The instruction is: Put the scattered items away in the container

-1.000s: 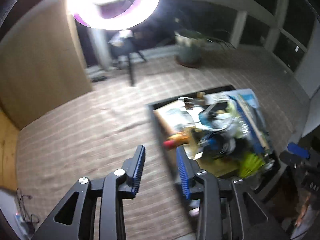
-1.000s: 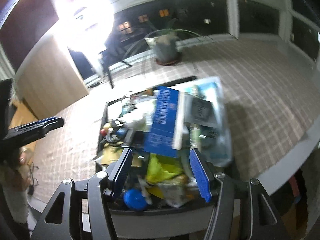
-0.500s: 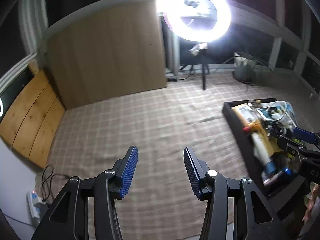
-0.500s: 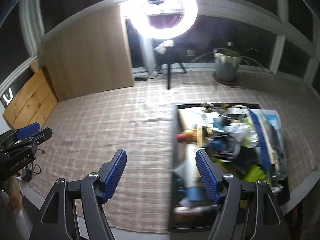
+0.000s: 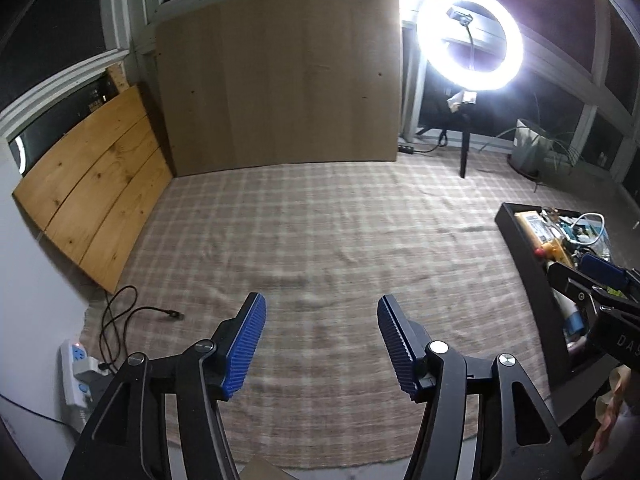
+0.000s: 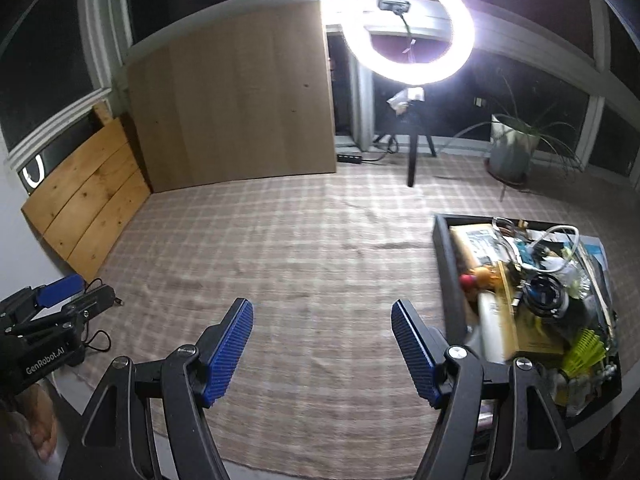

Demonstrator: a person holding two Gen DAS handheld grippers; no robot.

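A: Where do the two tools point?

B: Both slant down at the checked rug (image 5: 320,240). The left gripper (image 5: 320,344) hangs over bare rug, its jaws opening, nothing between the blue pads. The right gripper (image 6: 322,350) is spread wide and empty too, its right finger close to the container's (image 6: 448,280) near wall.

A: And the container?

B: A black tray on the rug, to the right of both tools. It is heaped with the items (image 6: 536,296): a white cable, a dark round thing, a yellow plastic piece, paper packs. From the left camera it lies at the right edge, partly behind the right gripper's body.

A: Is anything loose on the rug?

B: Only a black cord (image 5: 120,316) at its left edge, running to a power strip (image 5: 80,376). A ring light (image 6: 410,28) on a stand glares at the back, a potted plant (image 6: 514,146) beside it.
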